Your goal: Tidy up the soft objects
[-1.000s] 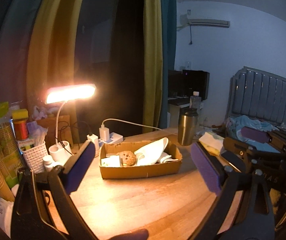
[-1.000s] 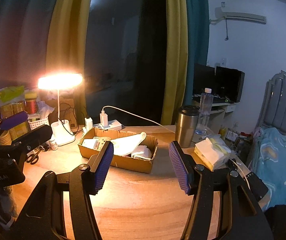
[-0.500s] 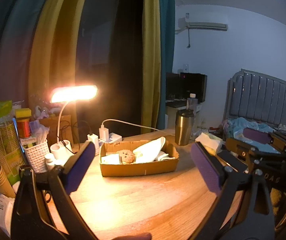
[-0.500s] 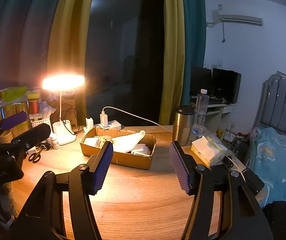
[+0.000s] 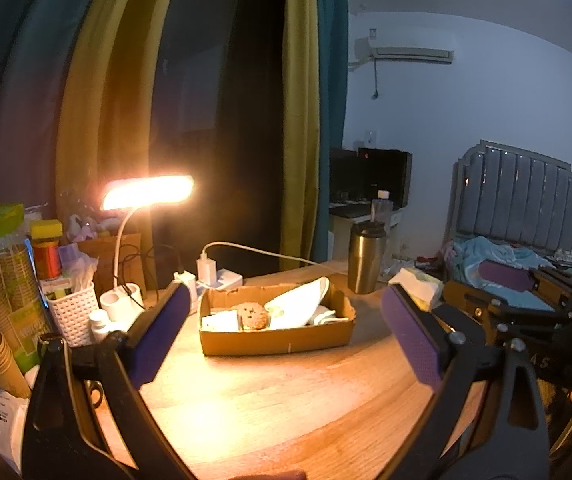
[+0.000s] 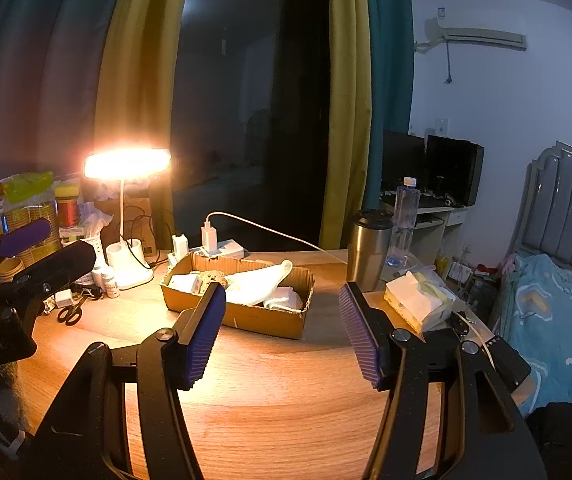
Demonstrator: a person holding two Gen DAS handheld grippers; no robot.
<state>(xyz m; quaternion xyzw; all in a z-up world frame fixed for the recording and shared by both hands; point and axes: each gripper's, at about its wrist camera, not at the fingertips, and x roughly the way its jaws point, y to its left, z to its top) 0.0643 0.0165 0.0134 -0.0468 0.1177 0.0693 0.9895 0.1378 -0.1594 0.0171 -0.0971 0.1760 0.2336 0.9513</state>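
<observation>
Both tools hang above the wooden tabletop (image 6: 286, 408) with nothing between their purple pads. The left tool (image 5: 282, 328) has its jaws spread wide; straight ahead of it, framed between the two pads, sits the open cardboard box (image 5: 276, 338). Inside the box lie a brown round plush piece (image 5: 251, 315) toward the tool's left and a white cloth (image 5: 300, 307) draped up over the far rim to its right. The right tool (image 6: 282, 334) is likewise spread and empty, with the same box just beyond its left pad. A steel tumbler (image 6: 368, 250) stands ahead of its right pad, a tissue pack (image 6: 418, 300) further right, and a lit desk lamp (image 6: 126, 166) far to the left
</observation>
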